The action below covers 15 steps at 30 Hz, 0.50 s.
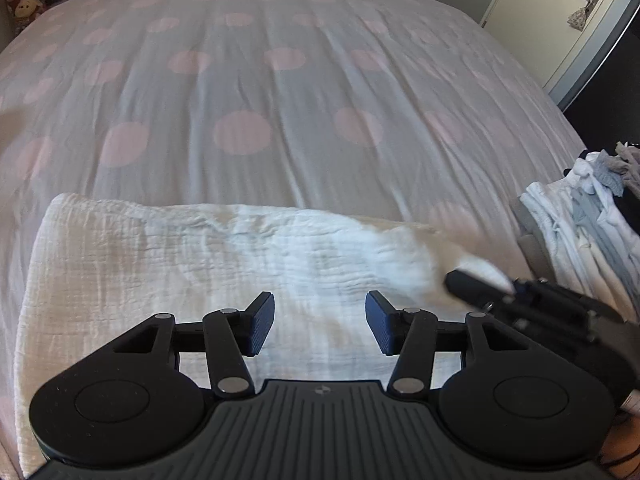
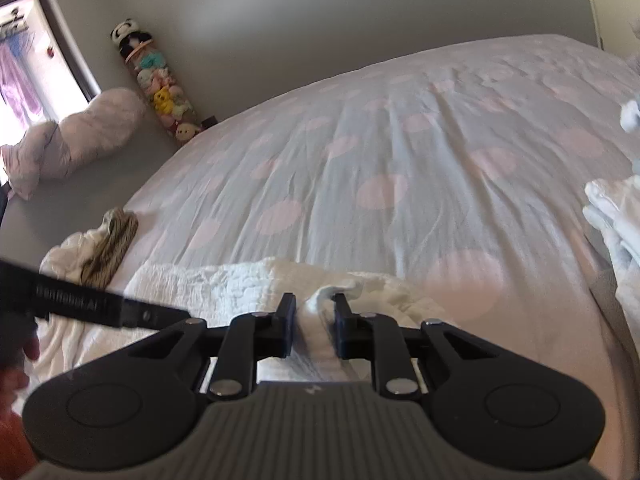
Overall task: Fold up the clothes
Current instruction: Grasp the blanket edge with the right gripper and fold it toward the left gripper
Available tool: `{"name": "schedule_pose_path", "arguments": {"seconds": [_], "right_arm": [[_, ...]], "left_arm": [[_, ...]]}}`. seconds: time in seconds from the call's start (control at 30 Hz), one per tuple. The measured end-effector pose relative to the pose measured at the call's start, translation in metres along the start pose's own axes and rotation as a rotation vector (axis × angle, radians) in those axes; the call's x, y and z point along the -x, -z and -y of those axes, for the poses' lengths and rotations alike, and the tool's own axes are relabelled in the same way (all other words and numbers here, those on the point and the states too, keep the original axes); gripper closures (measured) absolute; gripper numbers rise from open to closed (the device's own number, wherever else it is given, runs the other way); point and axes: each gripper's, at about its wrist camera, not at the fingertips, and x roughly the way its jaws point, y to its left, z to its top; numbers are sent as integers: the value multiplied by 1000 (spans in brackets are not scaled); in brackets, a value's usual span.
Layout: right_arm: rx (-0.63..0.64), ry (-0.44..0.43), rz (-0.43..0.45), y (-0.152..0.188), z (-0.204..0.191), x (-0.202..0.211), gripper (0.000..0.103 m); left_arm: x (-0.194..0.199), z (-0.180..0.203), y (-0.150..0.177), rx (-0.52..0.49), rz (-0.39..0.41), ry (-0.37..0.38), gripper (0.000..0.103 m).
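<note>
On the near edge of the bed with the pale cover printed in pink dots [image 1: 280, 92] lies the white crinkled muslin cloth [image 1: 192, 264], spread in a broad, flat rectangle that looks already doubled at least once, though blur at its right end makes the layers hard to count. A heap of white and grey garments [image 1: 592, 208] waits at the bed's right side, and a small crumpled bundle of cream and striped brown fabric [image 2: 104, 248] sits at the left, so by my reading most of the folding is still ahead; this cloth itself needs at least one more fold.

Over the cloth's middle, the left hand-held gripper [image 1: 320, 326] tilts steeply down, its blue pads standing moderately wide with nothing between them, only the cloth lying below. At the cloth's right end, the right hand-held gripper [image 2: 314, 330] points at a shallower slant, with its jaws drawn narrow and a pinched ridge of white fabric standing up between them; the pads seem to press on it. That grip looks placed for carrying the right end across toward the left.
</note>
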Motion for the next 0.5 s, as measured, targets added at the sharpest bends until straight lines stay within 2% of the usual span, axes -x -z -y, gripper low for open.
{"name": "schedule_pose_path", "arguments": {"seconds": [0.23,0.33,0.5], "right_arm": [[234,-15,-78,20,-36,-6,81],[250,-32,-101,21,-36,-8,76],[200,-40,-135,28,-23,-3,73]], "left_arm": [[-11,22,-6,1,-40,102,48],[-25,18,0,34,-77,82,48],[-40,1,11,121,-125,103,51]]}}
